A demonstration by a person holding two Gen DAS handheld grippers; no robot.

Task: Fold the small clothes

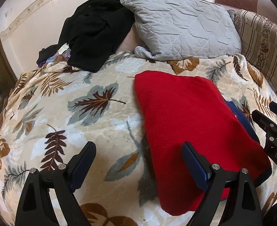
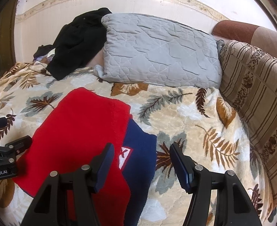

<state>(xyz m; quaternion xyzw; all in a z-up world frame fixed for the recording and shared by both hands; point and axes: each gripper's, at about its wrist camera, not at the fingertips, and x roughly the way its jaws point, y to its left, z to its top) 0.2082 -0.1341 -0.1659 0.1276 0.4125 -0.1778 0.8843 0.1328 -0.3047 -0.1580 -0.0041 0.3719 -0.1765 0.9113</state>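
Red-and-navy garment [image 2: 82, 131], laid flat on leaf-print blanket [image 1: 72, 113] for folding; left gripper [image 1: 138, 162] and right gripper [image 2: 141, 162] held wide apart, nothing grasped.

Bright, even daylight with soft shadows, sharp focus, strong fisheye bending and dark corners at all edges.

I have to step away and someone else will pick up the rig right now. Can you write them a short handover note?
Left tongs: open, empty, over the leaf-print blanket beside the garment's left edge.
Right tongs: open, empty, over the garment's right edge.
Red and navy garment: lies flat on the blanket, red layer folded over navy, with navy showing on the right.
Black clothes: heaped by the grey pillow, unfolded.
Left: finish the red one if needed, then the black pile.
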